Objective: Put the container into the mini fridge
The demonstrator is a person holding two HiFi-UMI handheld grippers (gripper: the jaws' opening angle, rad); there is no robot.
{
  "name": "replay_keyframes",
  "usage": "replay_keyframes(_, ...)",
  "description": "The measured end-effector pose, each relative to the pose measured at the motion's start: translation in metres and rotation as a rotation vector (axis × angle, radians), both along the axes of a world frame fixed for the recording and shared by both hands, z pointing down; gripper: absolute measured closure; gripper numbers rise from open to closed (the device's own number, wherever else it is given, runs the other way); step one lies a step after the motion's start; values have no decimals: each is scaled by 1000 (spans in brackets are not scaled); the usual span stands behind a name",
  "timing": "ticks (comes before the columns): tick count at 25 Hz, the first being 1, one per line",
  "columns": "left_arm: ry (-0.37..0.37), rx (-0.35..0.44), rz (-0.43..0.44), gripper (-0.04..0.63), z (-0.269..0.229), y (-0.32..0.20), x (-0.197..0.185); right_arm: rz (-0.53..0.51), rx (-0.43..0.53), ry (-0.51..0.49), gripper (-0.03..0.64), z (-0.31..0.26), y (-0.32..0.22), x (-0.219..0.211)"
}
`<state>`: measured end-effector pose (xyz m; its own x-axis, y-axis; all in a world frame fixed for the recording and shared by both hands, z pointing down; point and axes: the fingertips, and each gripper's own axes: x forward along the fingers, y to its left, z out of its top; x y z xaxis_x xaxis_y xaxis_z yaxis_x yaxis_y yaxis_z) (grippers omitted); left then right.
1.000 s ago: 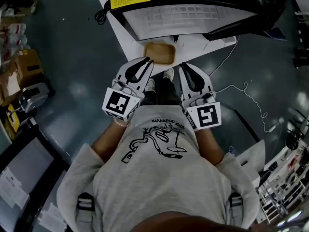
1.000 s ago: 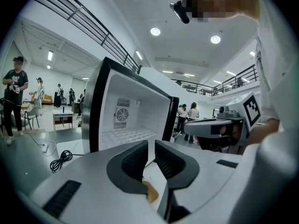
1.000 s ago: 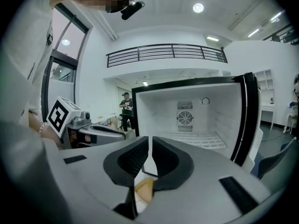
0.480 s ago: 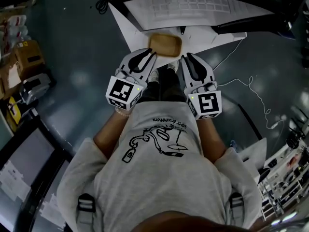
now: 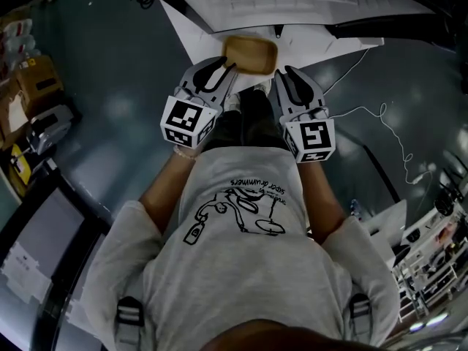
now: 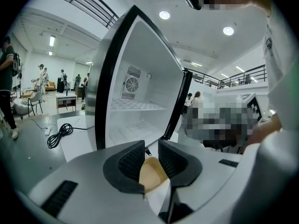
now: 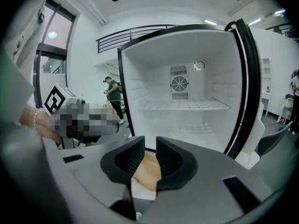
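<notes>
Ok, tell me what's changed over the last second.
The left tongs and right tongs have closed in on the tan container from either side, and their jaws have just been opening. The container shows through each gap but is not gripped. Unchanged: the container lies in front of the mini fridge, and the fridge door stands open.

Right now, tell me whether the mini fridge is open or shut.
Open: the mini fridge has its door swung aside; the right gripper view shows its wire shelf and fan.
</notes>
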<state>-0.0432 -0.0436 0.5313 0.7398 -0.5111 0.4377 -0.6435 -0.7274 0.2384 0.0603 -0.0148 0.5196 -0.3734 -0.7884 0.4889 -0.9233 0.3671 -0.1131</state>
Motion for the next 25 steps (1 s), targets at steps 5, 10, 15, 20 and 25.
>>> replay_keyframes(5, -23, -34, -10, 486, 26, -2, 0, 12, -35, 3, 528, 30, -5, 7)
replay_keyframes(10, -32, -78, -35, 480, 53, -2, -5, 10, -75, -5, 522, 57, -5, 6)
replay_keyframes(15, -51, -117, -42, 468, 80, -1, -8, 8, -107, -12, 512, 81, -4, 4)
replay_keyframes(20, -55, -155, -64, 468, 105, -1, -12, 0, -146, -28, 491, 104, -4, 0)
replay_keyframes(25, -85, -193, -79, 468, 130, -1, -16, 13, -174, -9, 491, 123, -3, 1)
